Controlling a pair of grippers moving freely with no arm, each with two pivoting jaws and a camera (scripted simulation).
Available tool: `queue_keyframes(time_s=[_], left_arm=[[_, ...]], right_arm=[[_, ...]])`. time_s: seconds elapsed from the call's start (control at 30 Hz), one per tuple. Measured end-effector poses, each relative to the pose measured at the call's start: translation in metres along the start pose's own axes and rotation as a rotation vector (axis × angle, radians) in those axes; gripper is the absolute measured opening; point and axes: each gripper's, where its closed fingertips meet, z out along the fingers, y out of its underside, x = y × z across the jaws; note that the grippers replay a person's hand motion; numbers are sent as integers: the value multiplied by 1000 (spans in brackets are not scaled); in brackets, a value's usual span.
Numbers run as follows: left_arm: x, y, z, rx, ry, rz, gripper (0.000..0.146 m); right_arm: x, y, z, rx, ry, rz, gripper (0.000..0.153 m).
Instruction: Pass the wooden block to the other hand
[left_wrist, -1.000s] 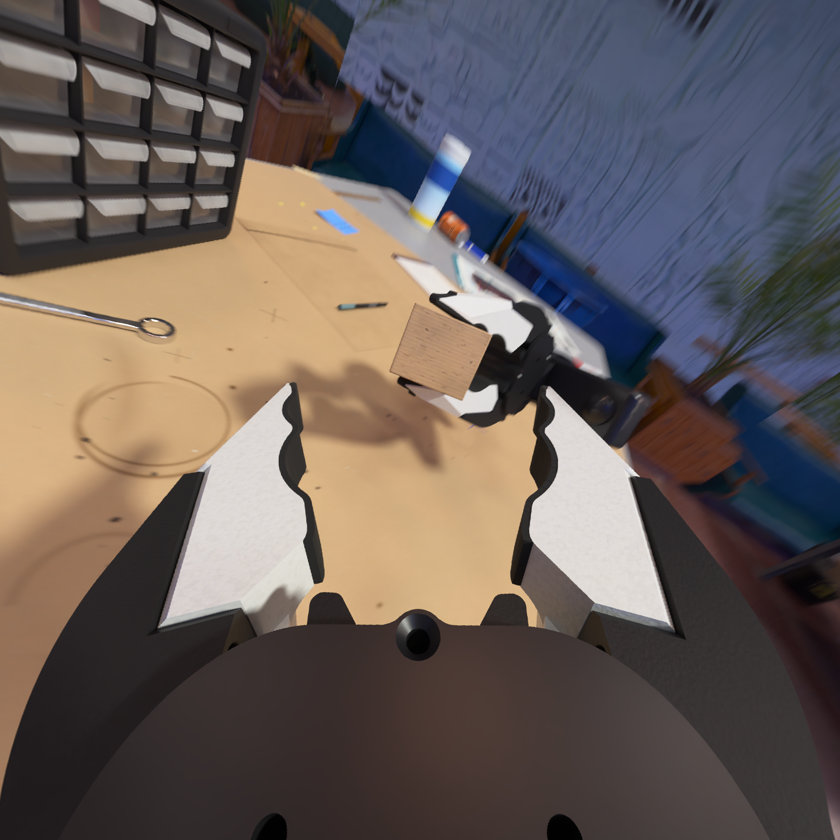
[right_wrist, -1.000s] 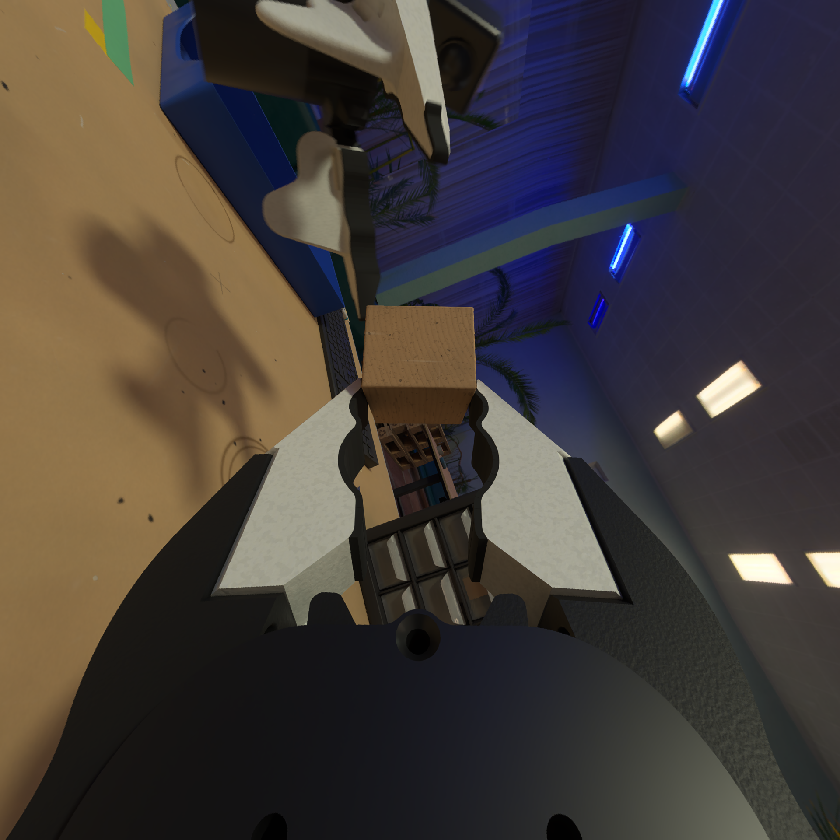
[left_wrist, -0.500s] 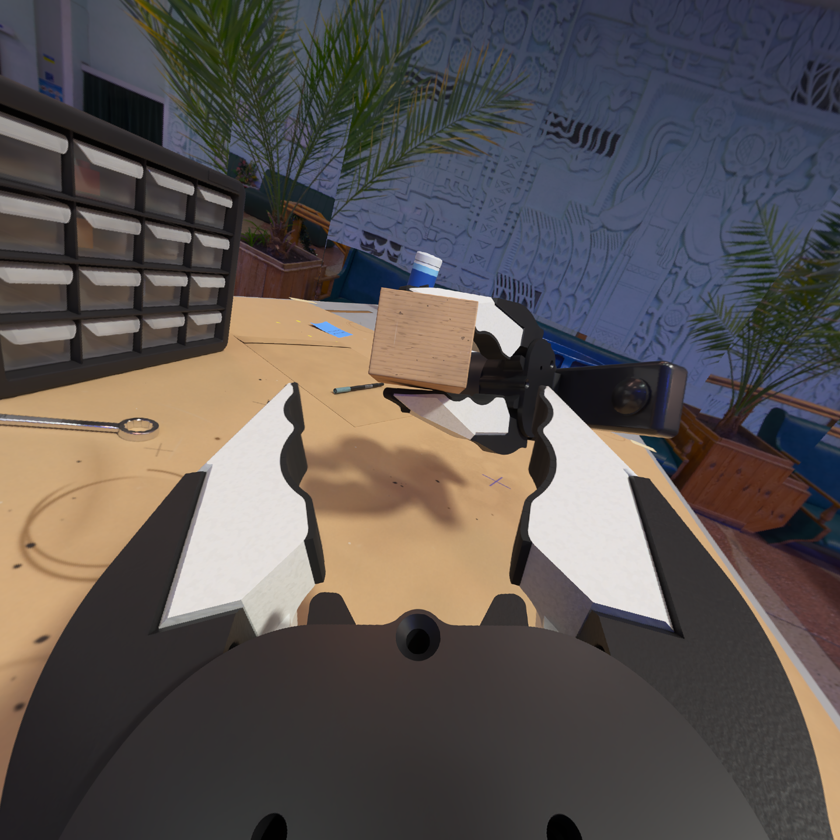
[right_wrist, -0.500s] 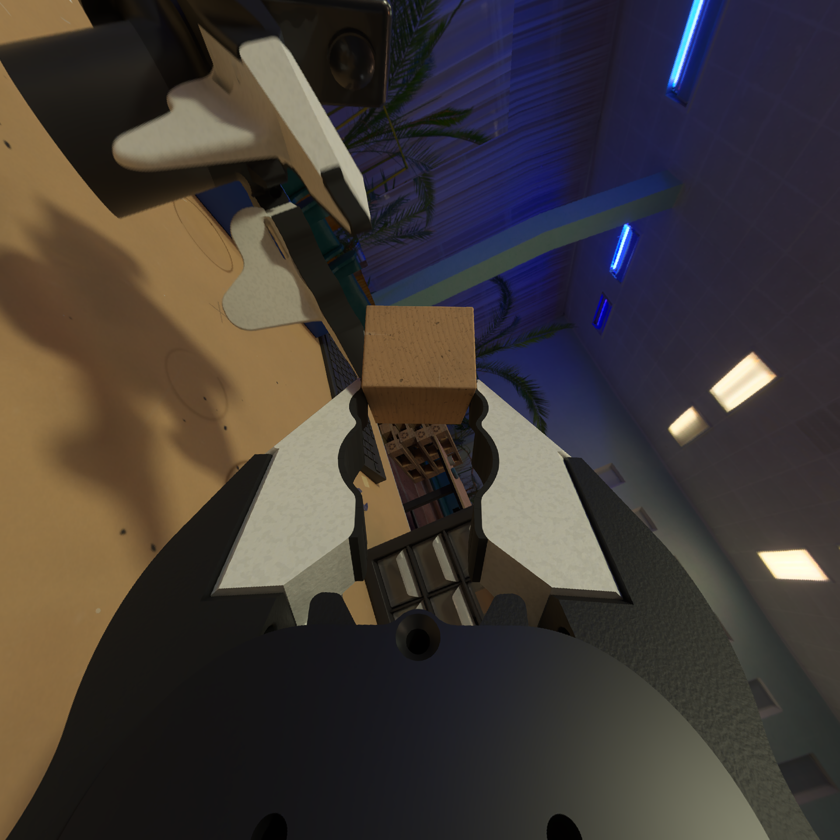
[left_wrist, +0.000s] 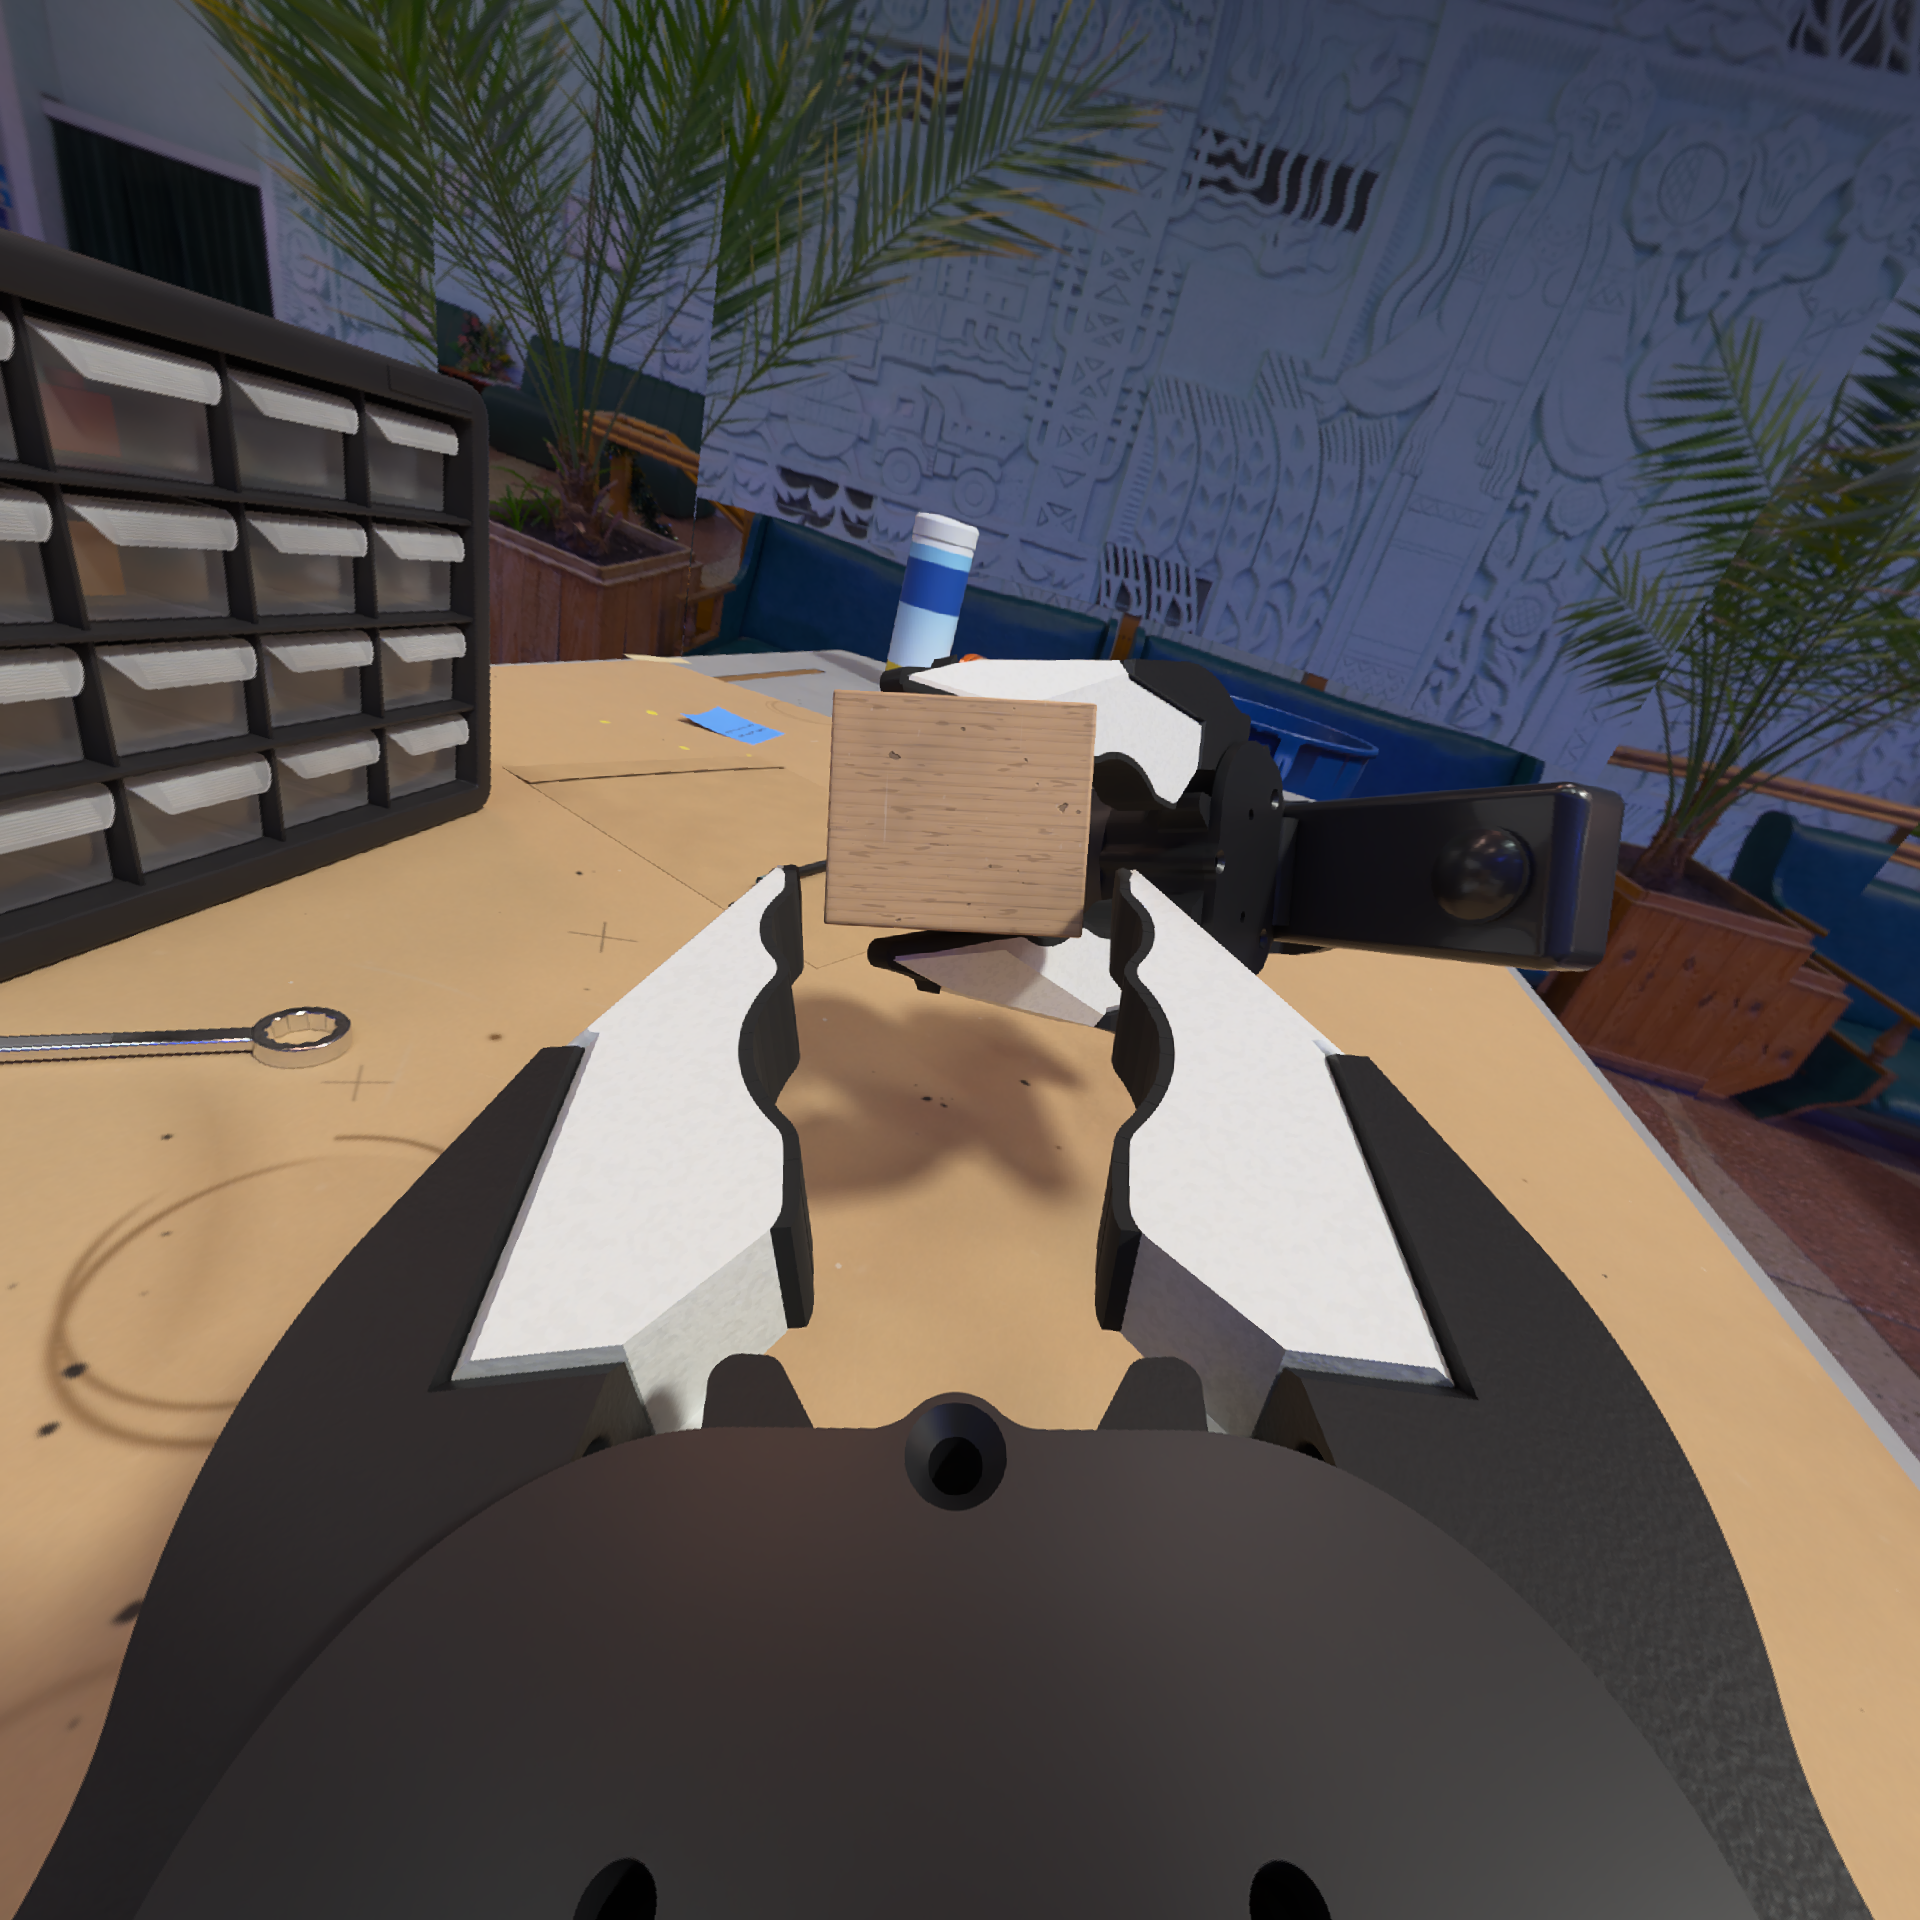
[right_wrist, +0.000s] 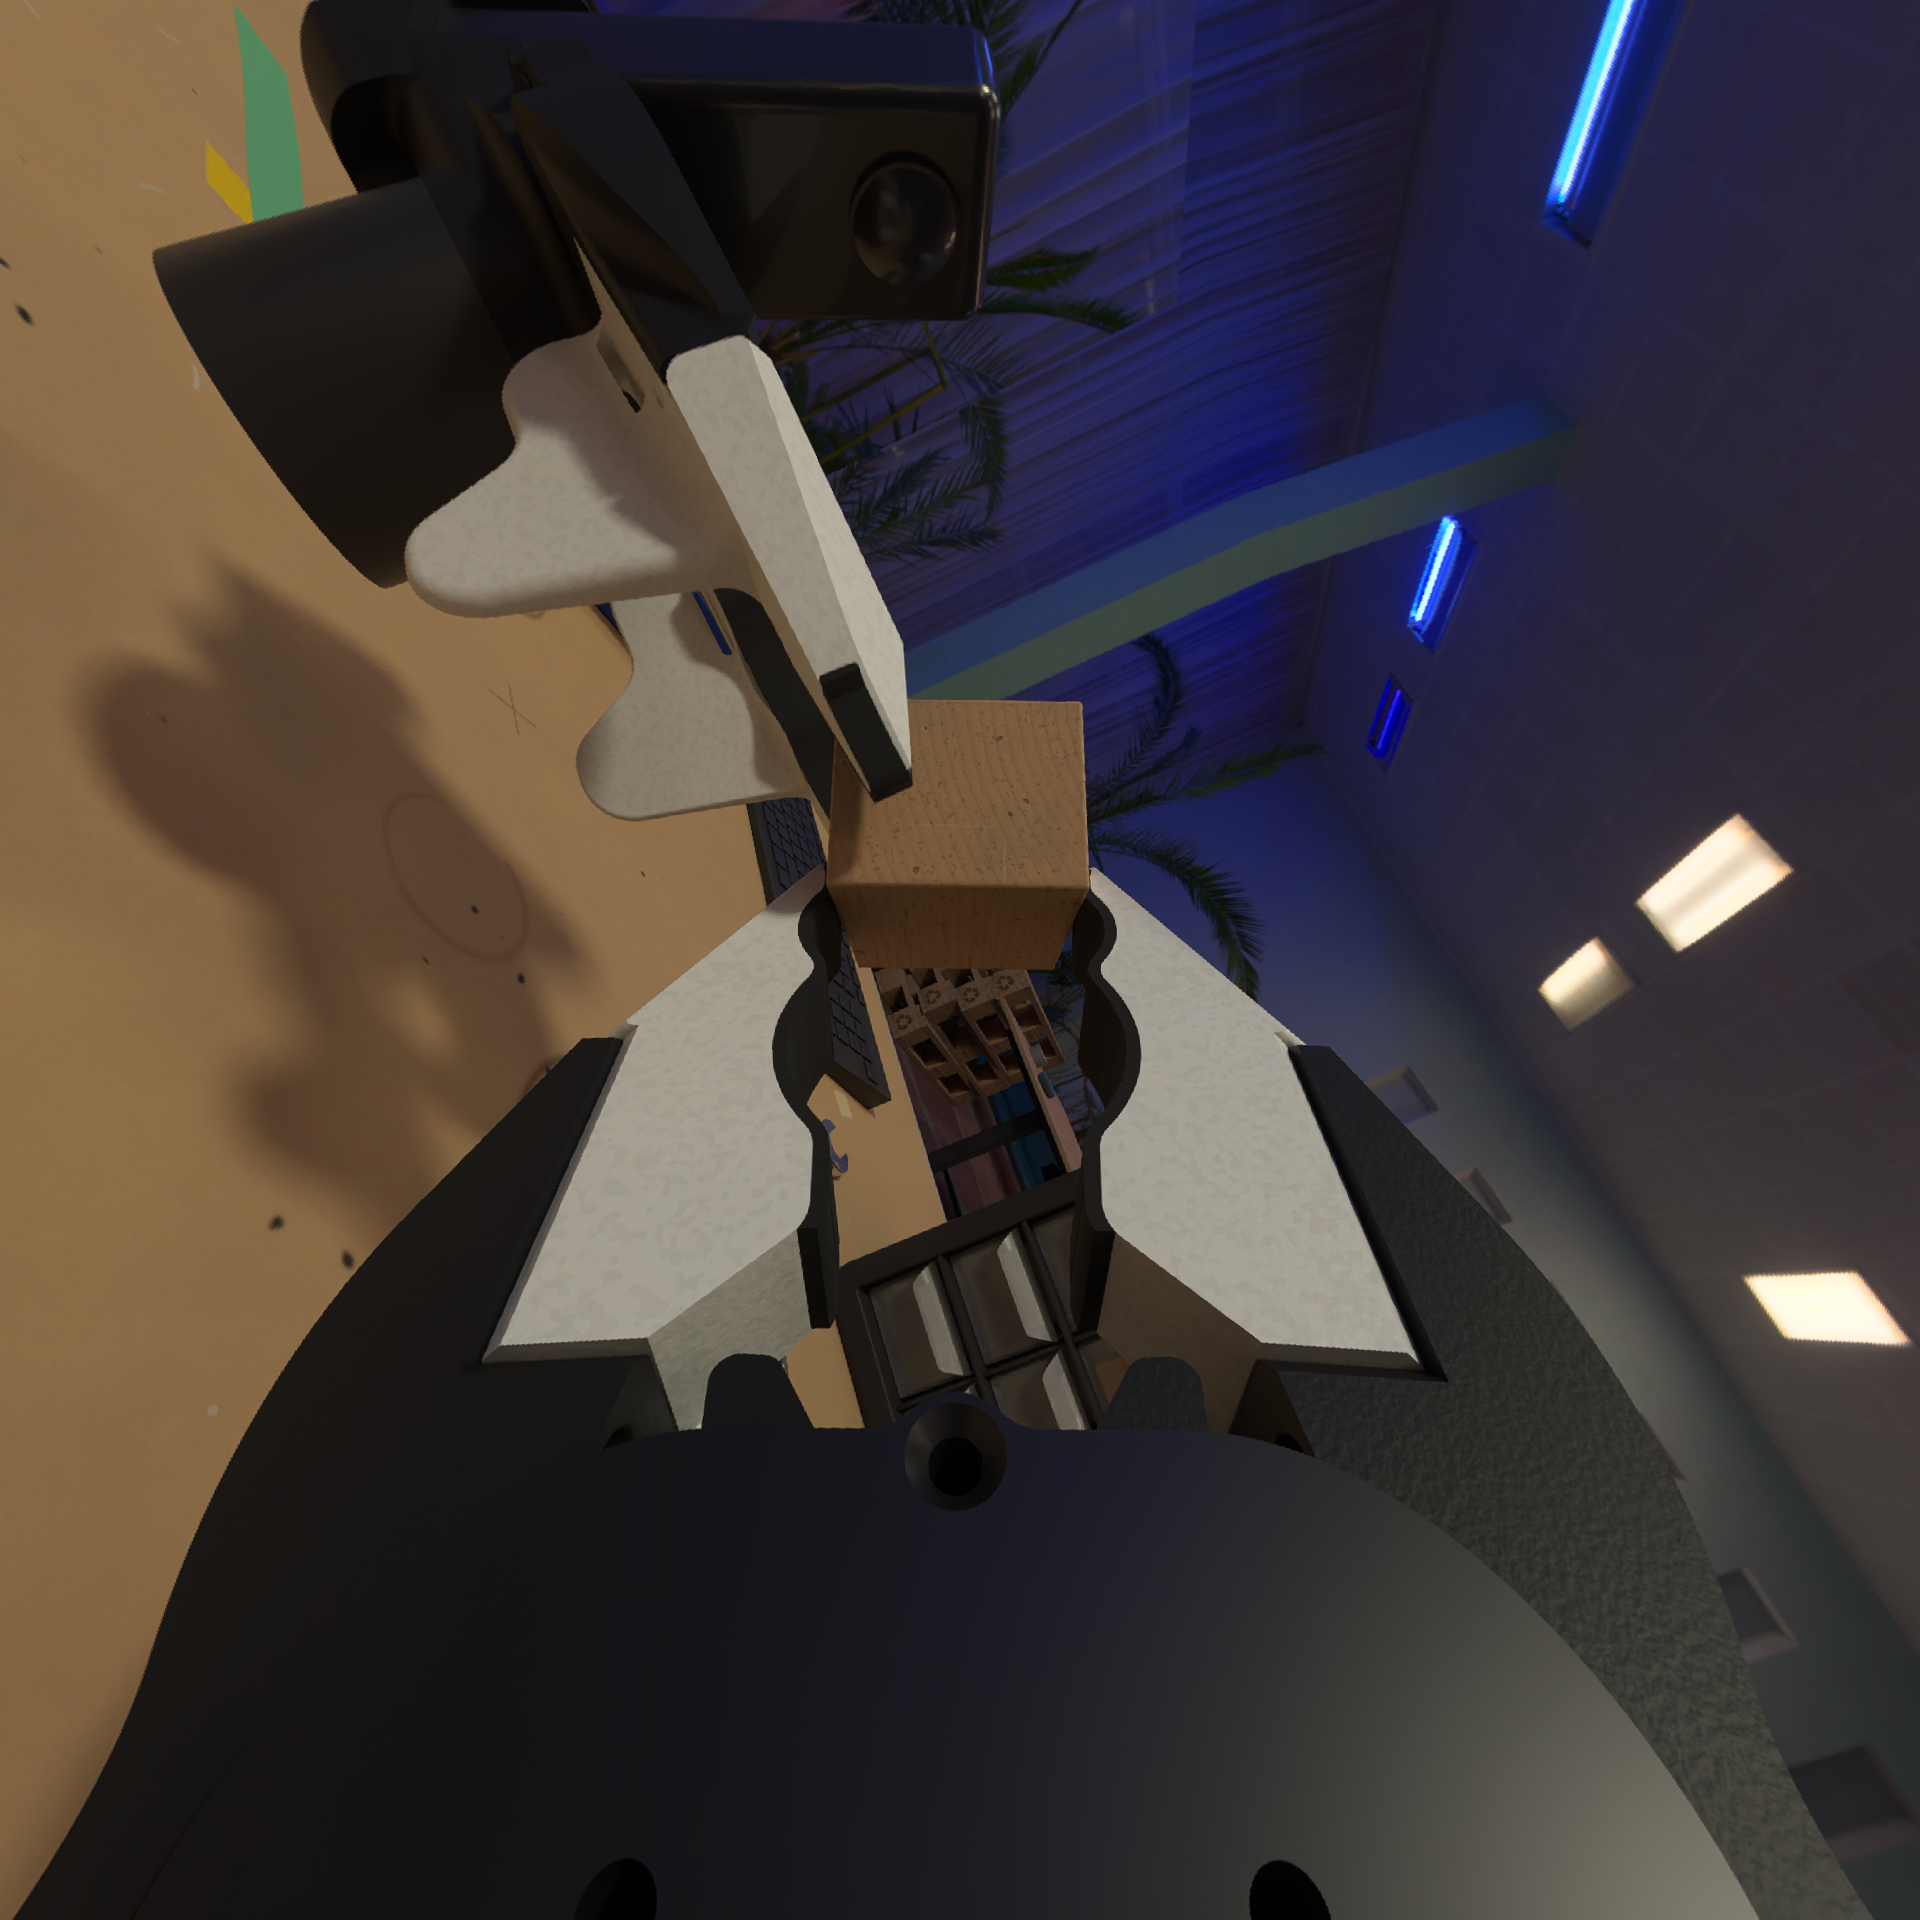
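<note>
A: Where is the wooden block (left_wrist: 958, 812)?

B: In the air above the bench (left_wrist: 312, 1164), pinched at the fingertips of the right tool (right_wrist: 956, 914), which grips two opposite faces and reaches in from the right side of the left wrist view.

A: And the left tool (left_wrist: 954, 904)?

B: Spread wide and holding nothing. The block sits dead ahead of it, just past its fingertips (left_wrist: 779, 894) and centred on the gap. The gap looks only a little wider than the block.

A: Is it touching yet?

B: From the right wrist view one left finger overlaps the block's far top edge; I can't tell whether it makes contact.

A: So the move?

B: I'd judge a straight push forward, then closing on the two free side faces, crosswise to the right tool's grip. The block is a cube, so no long axis matters.
</note>
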Motion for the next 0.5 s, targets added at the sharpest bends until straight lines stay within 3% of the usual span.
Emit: queue_keyframes(time_s=[0.2, 0.5], left_arm=[[-1, 0, 4, -17, 20, 0, 50], [-6, -3, 6, 3, 11, 29, 50]], right_arm=[[2, 0, 1, 2, 2, -15, 45], [7, 5, 3, 4, 0, 16, 45]])
